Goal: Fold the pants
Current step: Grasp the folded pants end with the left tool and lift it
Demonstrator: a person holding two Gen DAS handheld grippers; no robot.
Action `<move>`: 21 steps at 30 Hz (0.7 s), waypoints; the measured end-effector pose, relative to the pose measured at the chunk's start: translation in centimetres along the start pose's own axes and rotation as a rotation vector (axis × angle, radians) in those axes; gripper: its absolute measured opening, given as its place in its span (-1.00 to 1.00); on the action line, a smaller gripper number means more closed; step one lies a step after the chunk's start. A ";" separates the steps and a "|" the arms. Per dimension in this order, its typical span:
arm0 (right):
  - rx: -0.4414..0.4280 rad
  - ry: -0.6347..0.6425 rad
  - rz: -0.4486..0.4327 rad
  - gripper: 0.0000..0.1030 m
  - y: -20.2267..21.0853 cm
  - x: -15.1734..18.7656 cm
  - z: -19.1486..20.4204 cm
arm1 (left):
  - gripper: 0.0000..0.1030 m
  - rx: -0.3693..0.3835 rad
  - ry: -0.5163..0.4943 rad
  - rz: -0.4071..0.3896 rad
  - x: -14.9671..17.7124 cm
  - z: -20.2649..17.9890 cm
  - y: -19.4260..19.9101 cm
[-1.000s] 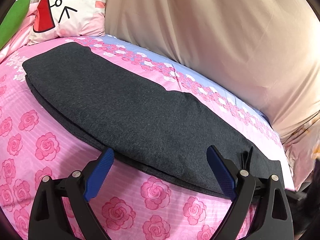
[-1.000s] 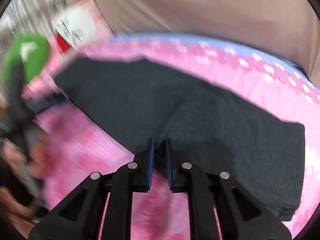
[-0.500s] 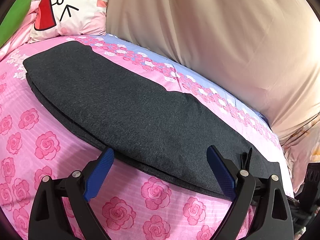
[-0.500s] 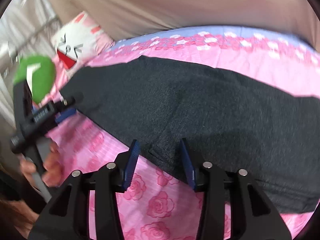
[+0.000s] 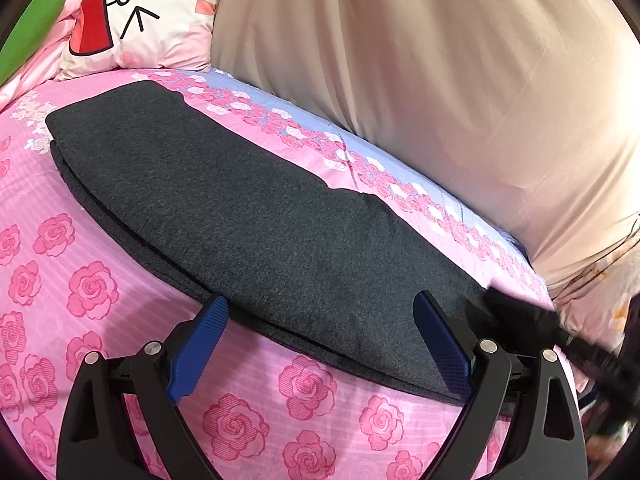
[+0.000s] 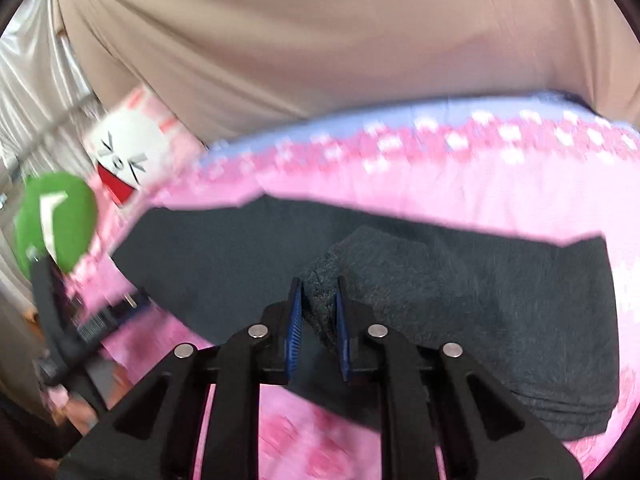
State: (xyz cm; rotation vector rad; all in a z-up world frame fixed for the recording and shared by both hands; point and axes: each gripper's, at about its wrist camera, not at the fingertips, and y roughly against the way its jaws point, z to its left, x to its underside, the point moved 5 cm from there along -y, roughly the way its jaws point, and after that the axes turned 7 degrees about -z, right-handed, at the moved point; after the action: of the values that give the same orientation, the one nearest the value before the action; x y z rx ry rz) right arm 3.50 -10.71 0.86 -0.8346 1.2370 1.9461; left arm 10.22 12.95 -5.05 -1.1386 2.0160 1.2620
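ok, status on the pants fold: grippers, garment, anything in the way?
Left gripper open, at pants' near edge. Right gripper just closed, shut on a pinched-up fold of the dark grey pants. Pants flat on pink bedsheet. Nothing blocking.

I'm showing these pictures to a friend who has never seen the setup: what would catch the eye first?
First, the dark grey pants, folded lengthwise across the pink rose-print bedsheet. Next, the right gripper, whose jaws have just been closing, pinching up a bunch of that fabric at the near edge, while the left gripper is wide open at the pants' near edge. Behind them, a cartoon-face pillow leans at the bed's far left corner.
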 end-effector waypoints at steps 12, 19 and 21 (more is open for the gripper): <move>0.034 0.016 0.031 0.25 0.8 2.0 0.2 | 0.78 -0.029 0.171 -0.094 -4.4 6.9 3.6; 0.306 -0.223 -0.071 0.47 9.3 3.4 -11.9 | 0.78 -0.180 0.478 0.012 -8.7 18.2 1.1; 0.285 -0.313 -0.050 0.47 9.4 4.8 -13.9 | 0.78 -0.144 0.523 0.001 -8.8 18.9 0.4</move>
State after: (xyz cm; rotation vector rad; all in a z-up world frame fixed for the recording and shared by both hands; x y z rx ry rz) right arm -4.61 -25.59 -3.11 -0.3949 1.2492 1.7274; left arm 14.15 33.38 -6.56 -1.6758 2.3124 1.2135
